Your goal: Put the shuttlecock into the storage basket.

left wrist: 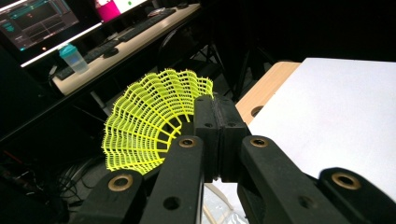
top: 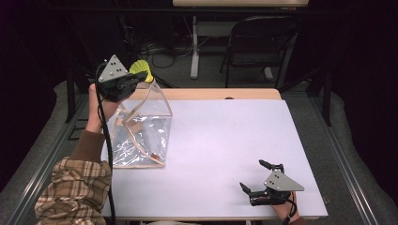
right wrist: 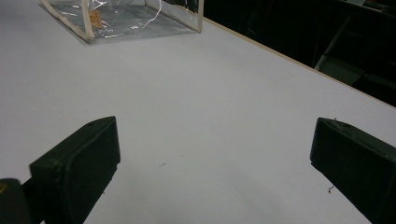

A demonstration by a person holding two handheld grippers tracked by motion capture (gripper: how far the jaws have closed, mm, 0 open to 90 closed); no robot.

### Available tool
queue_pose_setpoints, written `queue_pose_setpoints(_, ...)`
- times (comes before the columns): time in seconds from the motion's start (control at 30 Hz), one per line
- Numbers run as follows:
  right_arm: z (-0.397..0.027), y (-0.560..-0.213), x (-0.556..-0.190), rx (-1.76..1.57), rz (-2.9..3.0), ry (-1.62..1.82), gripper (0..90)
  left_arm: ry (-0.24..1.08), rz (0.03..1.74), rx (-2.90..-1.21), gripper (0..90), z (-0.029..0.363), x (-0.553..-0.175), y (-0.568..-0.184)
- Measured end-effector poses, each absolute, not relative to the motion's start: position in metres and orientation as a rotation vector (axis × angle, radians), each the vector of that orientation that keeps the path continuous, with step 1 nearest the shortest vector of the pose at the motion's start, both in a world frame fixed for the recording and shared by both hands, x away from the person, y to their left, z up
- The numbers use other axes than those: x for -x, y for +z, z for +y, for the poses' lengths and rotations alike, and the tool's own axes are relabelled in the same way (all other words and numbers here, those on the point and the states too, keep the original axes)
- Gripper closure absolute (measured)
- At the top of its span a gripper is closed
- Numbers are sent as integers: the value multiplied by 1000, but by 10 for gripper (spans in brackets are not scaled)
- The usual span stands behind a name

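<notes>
A yellow plastic shuttlecock (top: 141,70) is held above the table's far left corner, with my left gripper (top: 127,83) shut on it. In the left gripper view the jaws press together on the rim of the shuttlecock's netted skirt (left wrist: 149,116), and my left gripper (left wrist: 218,105) points past the table edge. A clear plastic bag with beige trim (top: 141,133) stands open on the white table (top: 225,136), just below that hand. My right gripper (top: 252,174) rests near the front right edge, open and holding nothing. From my right gripper (right wrist: 215,163), the bag (right wrist: 121,18) lies far ahead at upper left.
A dark folding chair (top: 258,42) and a table leg stand behind the far edge. In the left gripper view a side desk carries monitors, a keyboard and a bottle (left wrist: 74,58). A wooden strip (top: 211,94) borders the far side of the table.
</notes>
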State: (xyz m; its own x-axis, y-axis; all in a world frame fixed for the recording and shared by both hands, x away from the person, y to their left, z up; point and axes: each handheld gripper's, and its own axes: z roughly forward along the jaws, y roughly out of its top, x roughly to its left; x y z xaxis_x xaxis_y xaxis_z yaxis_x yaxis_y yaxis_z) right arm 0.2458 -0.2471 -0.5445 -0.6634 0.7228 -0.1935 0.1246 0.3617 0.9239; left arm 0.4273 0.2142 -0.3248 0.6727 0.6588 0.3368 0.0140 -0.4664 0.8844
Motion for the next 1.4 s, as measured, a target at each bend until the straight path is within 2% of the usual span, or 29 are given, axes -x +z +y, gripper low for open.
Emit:
queue_pose_setpoints(0.83, -247, -545, -246, -733, 2035, 1305, 12, 887, 607, -1903, 896, 231, -435, -329)
queue_pose_setpoints(1.4, -247, -544, -246, -733, 2033, 1305, 12, 871, 653, -1909, 896, 237, -443, -337)
